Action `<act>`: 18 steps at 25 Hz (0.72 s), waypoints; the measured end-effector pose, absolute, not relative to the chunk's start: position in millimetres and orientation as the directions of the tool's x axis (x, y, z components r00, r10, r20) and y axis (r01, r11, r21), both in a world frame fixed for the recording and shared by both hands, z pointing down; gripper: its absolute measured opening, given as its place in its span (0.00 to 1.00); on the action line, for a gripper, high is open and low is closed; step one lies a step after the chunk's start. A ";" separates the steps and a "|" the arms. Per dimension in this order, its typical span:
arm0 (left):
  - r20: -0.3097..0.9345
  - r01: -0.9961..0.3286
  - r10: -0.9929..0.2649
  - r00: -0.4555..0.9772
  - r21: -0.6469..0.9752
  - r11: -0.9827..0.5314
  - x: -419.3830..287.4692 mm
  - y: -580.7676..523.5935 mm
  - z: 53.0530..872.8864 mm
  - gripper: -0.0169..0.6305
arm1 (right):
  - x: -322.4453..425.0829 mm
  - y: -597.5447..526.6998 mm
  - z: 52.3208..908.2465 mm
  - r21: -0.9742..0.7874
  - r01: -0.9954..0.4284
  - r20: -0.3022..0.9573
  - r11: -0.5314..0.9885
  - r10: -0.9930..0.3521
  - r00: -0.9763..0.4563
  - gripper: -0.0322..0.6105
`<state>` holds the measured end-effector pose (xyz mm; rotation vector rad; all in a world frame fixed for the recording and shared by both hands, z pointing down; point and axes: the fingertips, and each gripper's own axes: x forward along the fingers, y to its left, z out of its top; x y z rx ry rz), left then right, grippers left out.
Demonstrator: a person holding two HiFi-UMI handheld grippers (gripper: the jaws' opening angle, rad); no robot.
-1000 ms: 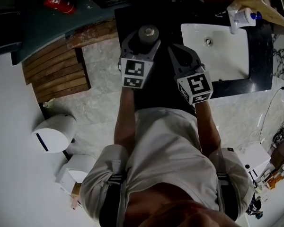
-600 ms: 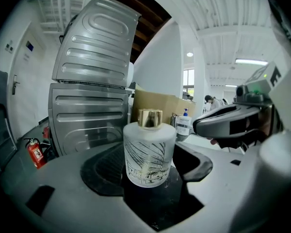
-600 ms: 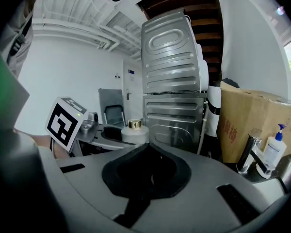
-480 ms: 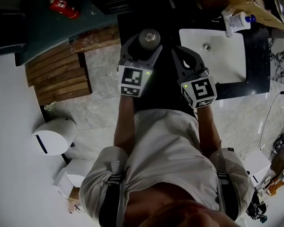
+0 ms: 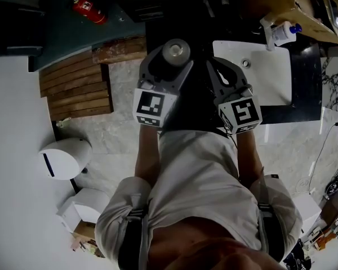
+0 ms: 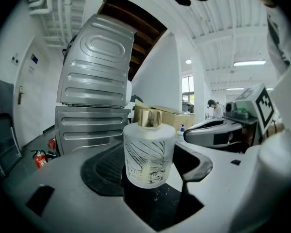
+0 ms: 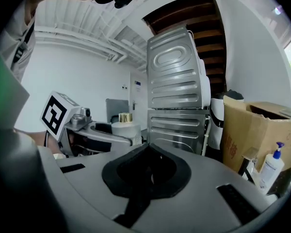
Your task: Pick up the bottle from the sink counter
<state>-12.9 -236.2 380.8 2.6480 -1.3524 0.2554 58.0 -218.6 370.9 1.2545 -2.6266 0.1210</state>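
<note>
1. The left claw (image 5: 173,55) is clenched on the bottle (image 6: 149,154). Its two dark pads press the frosted body from either side, low down near the base.
2. The bottle stands upright in that grip. It is a squat round flask with fine dark line drawings on the glass and a shiny gold cap.
3. In the head view the bottle sits over the dark table (image 5: 307,83), towards its left edge and left of the white sink (image 5: 270,77). I cannot tell whether its base touches the top or hangs clear of it.
4. The right claw (image 7: 146,174) is clenched with its pads together and nothing between them. It hangs just beside the left one, over the strip of table between the bottle and the sink.
5. A white pump bottle (image 5: 281,32) with a blue nozzle stands at the sink's far edge, by a cardboard box (image 7: 252,130).
6. A red fire extinguisher (image 5: 90,10) lies on the floor, well off the table's left edge.
</note>
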 end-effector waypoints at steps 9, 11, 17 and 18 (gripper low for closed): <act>0.172 -0.828 -0.812 0.558 0.057 -0.557 -9.1 -208.1 347.1 0.50 | 72.3 -198.4 336.4 0.038 -0.754 0.166 0.656 -0.748 -0.642 0.04; 0.161 -0.832 -0.817 0.553 0.048 -0.553 -9.6 -204.3 340.4 0.50 | 75.0 -195.3 331.0 0.035 -0.755 0.155 0.654 -0.750 -0.643 0.04; 0.151 -0.838 -0.826 0.543 0.029 -0.545 -9.4 -199.1 332.9 0.50 | 80.0 -190.0 331.5 0.036 -0.755 0.171 0.655 -0.749 -0.641 0.04; 0.151 -0.838 -0.827 0.542 0.028 -0.544 -9.3 -198.6 332.8 0.50 | 79.5 -189.1 331.7 0.036 -0.753 0.171 0.657 -0.747 -0.643 0.04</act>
